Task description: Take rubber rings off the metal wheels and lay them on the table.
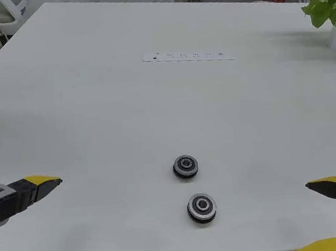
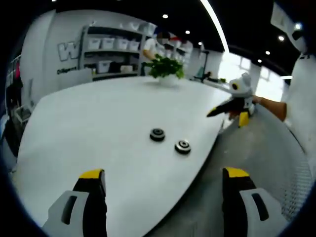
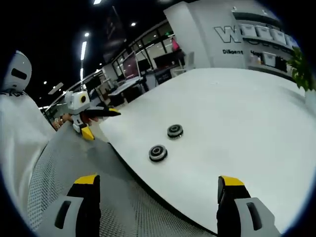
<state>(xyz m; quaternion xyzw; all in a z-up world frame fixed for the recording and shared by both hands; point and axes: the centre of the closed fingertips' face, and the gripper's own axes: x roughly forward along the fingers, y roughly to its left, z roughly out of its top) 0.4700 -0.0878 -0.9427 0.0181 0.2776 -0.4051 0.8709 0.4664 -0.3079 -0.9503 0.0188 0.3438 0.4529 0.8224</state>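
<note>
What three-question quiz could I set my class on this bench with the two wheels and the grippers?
1. True or false: the left gripper and the right gripper both have their jaws open.
2. How many metal wheels lie on the table? A one, B two, C three.
3. Short answer: are the wheels touching each other or apart?

Key: 1 true, both are open and hold nothing. 2 B. 3 apart, with bare table between them.
</note>
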